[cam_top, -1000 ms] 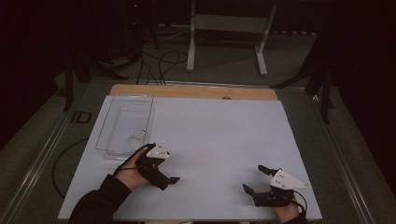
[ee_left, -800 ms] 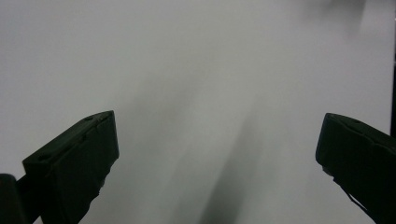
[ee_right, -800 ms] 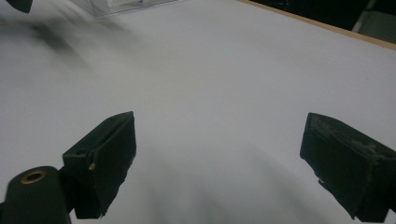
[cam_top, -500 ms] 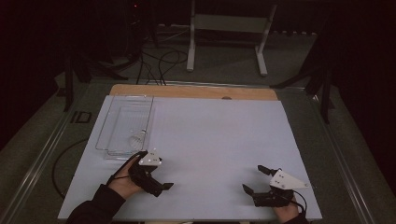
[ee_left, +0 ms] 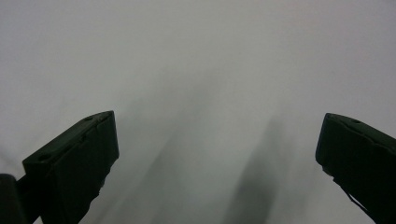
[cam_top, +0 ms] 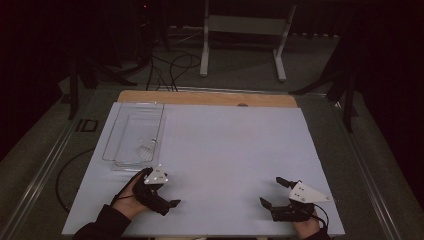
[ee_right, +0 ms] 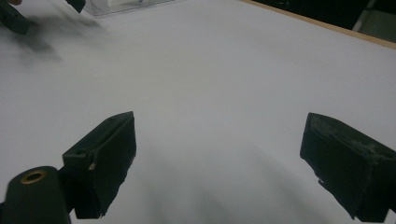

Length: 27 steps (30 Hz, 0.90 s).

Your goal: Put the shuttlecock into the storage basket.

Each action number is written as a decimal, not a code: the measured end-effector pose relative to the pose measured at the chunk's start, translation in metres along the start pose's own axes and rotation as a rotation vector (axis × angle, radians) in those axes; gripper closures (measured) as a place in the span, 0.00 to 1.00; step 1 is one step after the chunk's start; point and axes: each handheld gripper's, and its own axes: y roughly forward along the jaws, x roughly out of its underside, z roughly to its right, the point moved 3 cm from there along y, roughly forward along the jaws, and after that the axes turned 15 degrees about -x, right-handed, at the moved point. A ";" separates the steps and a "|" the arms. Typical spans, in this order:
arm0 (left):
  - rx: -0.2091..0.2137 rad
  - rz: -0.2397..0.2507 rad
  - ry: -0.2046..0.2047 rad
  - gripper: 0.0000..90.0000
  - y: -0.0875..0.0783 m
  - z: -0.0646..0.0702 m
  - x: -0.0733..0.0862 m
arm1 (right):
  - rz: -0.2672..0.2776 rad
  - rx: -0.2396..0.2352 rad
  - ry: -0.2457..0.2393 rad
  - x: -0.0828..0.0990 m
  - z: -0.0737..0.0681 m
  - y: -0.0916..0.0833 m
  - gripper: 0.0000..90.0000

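My left gripper (cam_top: 167, 198) rests low over the white tabletop (cam_top: 230, 150) near its front left, held by a hand in a dark sleeve. Its jaws stand wide apart over bare white surface, so the left gripper (ee_left: 217, 154) is open and holds nothing. My right gripper (cam_top: 272, 192) lies at the front right, also open, with its jaws pointing left and away. In the right gripper view the right gripper (ee_right: 217, 163) has only white table between its jaws. The left gripper (ee_right: 14, 18) appears blurred at the top left of that view.
A clear plastic tray (cam_top: 112, 145) sits at the left of the table, just beyond my left hand, with a small pale item (cam_top: 147, 147) inside. The tray (ee_right: 126, 4) edge also appears far off. A wooden strip (cam_top: 205, 98) borders the far edge. Stands and cables lie on the floor behind.
My left gripper has drifted toward the near edge of the table and turned a little to the right. The right gripper has stayed put.
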 end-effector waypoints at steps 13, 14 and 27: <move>-0.024 0.048 -0.069 0.00 -0.012 -0.011 0.019 | -0.002 -0.003 0.000 0.000 0.000 0.000 0.11; -0.029 0.051 -0.075 0.00 -0.013 -0.012 0.020 | -0.003 -0.003 0.000 0.000 0.000 0.000 0.11; -0.105 0.134 -0.175 0.00 -0.019 -0.020 0.029 | -0.010 -0.003 0.001 0.001 0.000 0.001 0.11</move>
